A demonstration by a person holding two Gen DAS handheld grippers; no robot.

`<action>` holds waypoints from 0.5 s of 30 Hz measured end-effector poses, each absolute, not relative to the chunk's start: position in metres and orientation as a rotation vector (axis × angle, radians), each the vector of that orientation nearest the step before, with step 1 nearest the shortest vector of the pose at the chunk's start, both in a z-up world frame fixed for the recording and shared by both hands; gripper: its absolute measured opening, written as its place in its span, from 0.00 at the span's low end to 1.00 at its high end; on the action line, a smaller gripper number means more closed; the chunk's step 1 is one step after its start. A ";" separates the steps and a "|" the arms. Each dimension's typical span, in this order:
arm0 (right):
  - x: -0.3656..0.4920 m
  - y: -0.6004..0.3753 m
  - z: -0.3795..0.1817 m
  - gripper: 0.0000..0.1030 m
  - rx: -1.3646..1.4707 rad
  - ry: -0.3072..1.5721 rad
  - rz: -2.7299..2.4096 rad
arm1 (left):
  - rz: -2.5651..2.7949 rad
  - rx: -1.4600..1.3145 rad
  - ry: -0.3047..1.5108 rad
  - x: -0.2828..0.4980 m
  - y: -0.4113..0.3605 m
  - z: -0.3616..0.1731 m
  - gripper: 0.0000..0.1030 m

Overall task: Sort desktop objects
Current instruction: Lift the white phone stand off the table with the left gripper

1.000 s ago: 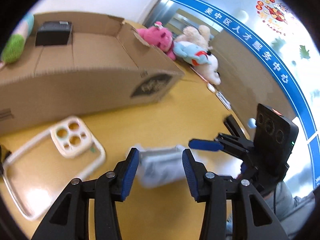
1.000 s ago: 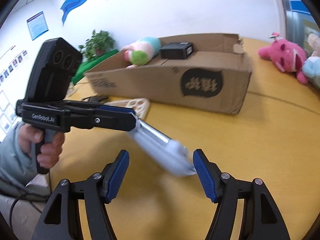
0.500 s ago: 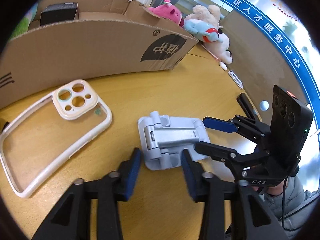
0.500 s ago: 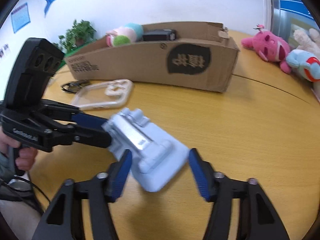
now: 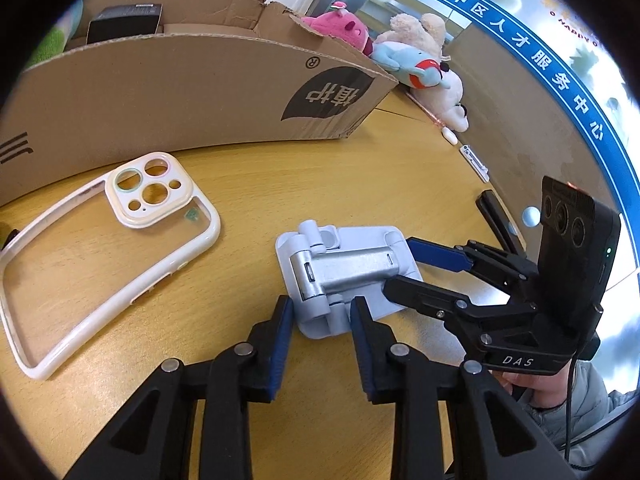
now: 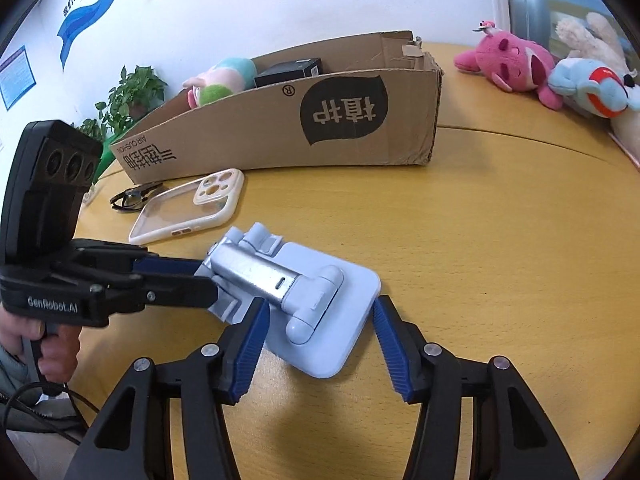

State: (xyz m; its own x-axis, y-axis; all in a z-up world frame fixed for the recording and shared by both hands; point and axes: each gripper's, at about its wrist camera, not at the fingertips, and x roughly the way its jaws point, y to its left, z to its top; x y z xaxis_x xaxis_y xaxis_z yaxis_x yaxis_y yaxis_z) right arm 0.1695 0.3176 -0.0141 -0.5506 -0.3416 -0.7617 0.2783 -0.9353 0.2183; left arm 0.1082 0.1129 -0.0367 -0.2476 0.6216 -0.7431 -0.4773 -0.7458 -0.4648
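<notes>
Left wrist view: a folded phone stand [image 5: 344,276], pale plastic base with a metal arm, lies flat on the wooden table [image 5: 240,184] just beside a clear phone case [image 5: 100,256], in front of a cardboard box [image 5: 180,92]. The left gripper [image 5: 320,324] is narrowed onto the stand's near hinge end, its pads apparently pinching it, while the right gripper [image 5: 408,268] is seen across from it on the far end. Right wrist view: the right gripper [image 6: 320,336] straddles the base plate; whether both pads press cannot be told. The stand is judged stiff, light and smooth; the plate edges or hinge knuckles offer the firmest hold, the polished arm being likely slippery.
</notes>
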 end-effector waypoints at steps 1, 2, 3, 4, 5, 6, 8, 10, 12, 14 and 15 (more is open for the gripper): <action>0.170 0.317 -0.014 0.51 1.235 -0.091 -2.489 | 2.046 -1.297 -0.191 0.108 0.111 -0.035 0.27; 0.171 0.318 -0.013 0.50 1.220 -0.095 -2.489 | 2.050 -1.284 -0.202 0.108 0.109 -0.033 0.27; 0.171 0.318 -0.011 0.50 1.208 -0.100 -2.491 | 2.056 -1.269 -0.210 0.109 0.107 -0.030 0.27; 0.171 0.318 -0.009 0.50 1.195 -0.102 -2.495 | 2.061 -1.253 -0.214 0.108 0.105 -0.027 0.27; 0.170 0.318 -0.005 0.50 1.180 -0.101 -2.500 | 2.070 -1.234 -0.218 0.108 0.103 -0.022 0.27; 0.170 0.317 -0.001 0.50 1.159 -0.100 -2.510 | 2.079 -1.218 -0.221 0.108 0.102 -0.017 0.27; 0.170 0.316 0.010 0.50 1.115 -0.095 -2.530 | 2.101 -1.178 -0.232 0.106 0.099 -0.005 0.27; 0.167 0.314 0.023 0.50 1.066 -0.080 -2.550 | 2.124 -1.134 -0.231 0.103 0.096 0.008 0.27; 0.163 0.311 0.039 0.50 1.019 -0.049 -2.565 | 2.145 -1.079 -0.233 0.099 0.091 0.024 0.27; 0.157 0.308 0.058 0.50 0.957 -0.013 -2.584 | 2.163 -1.031 -0.227 0.092 0.088 0.040 0.27; 0.153 0.306 0.068 0.50 0.926 0.001 -2.592 | 2.174 -1.007 -0.228 0.090 0.087 0.048 0.27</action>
State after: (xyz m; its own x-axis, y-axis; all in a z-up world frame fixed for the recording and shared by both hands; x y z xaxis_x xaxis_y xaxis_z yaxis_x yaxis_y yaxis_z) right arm 0.1527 0.3057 0.0680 -0.7074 -0.3568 -0.6102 0.3574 -0.9253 0.1267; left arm 0.0900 0.0871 0.0479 -0.4368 0.6748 -0.5948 -0.5366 -0.7262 -0.4298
